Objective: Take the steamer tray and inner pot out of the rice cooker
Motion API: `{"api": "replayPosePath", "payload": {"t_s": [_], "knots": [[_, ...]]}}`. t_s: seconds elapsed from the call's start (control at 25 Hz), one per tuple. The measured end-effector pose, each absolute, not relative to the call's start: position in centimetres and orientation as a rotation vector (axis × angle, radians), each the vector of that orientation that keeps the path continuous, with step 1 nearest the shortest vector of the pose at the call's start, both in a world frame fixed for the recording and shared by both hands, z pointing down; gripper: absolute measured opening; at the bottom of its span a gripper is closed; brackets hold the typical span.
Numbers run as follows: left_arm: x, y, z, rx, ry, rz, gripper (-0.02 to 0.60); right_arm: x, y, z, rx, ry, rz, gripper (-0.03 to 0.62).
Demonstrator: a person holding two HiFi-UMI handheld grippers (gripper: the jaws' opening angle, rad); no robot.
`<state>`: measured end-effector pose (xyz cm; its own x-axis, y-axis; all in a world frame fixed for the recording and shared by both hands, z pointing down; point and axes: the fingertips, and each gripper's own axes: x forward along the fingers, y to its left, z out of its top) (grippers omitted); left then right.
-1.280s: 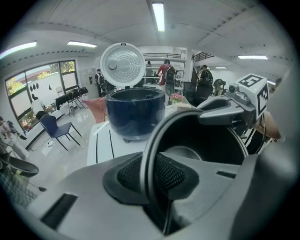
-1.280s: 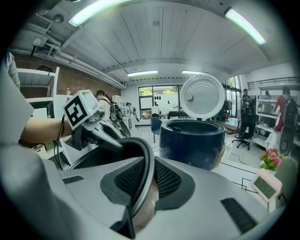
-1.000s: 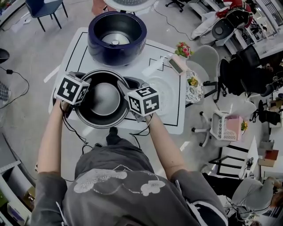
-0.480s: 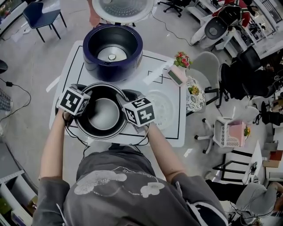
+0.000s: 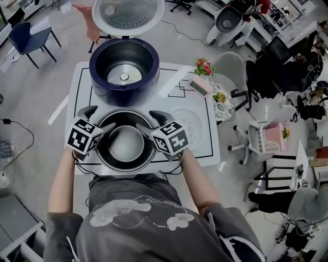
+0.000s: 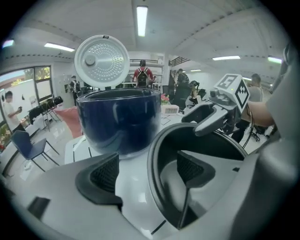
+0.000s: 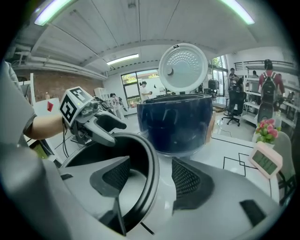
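Left tool (image 6: 147, 169), right tool (image 7: 151, 174): jaws spread, just opened. Each straddles the rim of the inner pot (image 5: 125, 146), one pad inside, one outside, neither pressing.

Bench (image 5: 202, 138): white, flat, black outline markings.

Rice cooker (image 5: 124, 71): dark blue, glossy, round, its cavity empty. Perforated round lid (image 5: 128, 14) stands open behind.

Inner pot: dark, smooth, thick rolled rim. On the bench just before the cooker, near the front edge.

Steamer tray (image 5: 188, 122): pale, shallow disc. On the bench just right of the pot.

Risk, as judged: a ribbed pad snagging the rim on withdrawal could drag or tip the pot toward that edge.
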<state>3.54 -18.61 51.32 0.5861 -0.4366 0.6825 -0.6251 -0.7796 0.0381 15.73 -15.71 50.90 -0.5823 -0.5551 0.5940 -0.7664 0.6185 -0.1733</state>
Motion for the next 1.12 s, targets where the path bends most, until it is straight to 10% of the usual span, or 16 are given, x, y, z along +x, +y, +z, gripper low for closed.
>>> {"api": "replayPosePath", "payload": {"t_s": [0.68,0.96,1.12], "knots": [[-0.9,-20.5,46.3,2.930,-0.617,0.685,0.388,19.1,-9.1,42.0,2.060,-1.963,0.321,0.293],[-4.8,-17.1,43.0,3.062,-0.533,0.498,0.383,16.2,-3.2,38.4,2.478,-1.764,0.185,0.066],[-6.7,-15.8,42.2,3.072,-0.531,0.420,0.186,13.4,-1.2,38.6,2.562,-1.690,0.249,0.028]]}}
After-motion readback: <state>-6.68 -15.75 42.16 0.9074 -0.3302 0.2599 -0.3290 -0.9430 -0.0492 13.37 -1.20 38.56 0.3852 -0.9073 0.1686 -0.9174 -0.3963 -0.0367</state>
